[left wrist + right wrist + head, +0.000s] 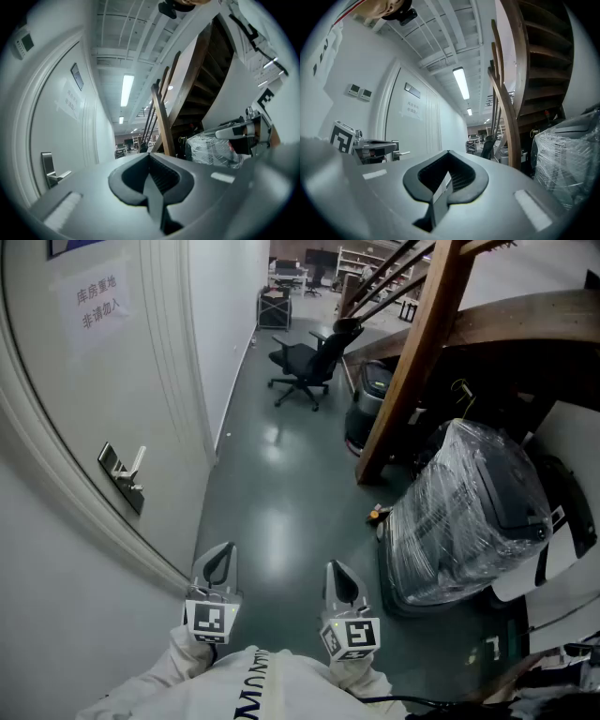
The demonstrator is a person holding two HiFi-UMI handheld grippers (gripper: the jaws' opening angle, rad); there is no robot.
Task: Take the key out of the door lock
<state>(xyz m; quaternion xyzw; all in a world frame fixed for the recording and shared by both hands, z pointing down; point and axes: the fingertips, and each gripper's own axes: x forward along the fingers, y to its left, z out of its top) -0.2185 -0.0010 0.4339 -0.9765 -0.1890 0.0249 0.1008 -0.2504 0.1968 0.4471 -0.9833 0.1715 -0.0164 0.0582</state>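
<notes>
Door lock (120,480): dark plate, silver lever handle (137,462), white door (56,390).

Two grippers (221,563) (342,582), one door (66,399), one office chair (305,362)

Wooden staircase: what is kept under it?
A bulky dark machine wrapped in clear plastic film, and a black unit beside the slanted beam. Farther back under the steps is too dark to see.
</notes>
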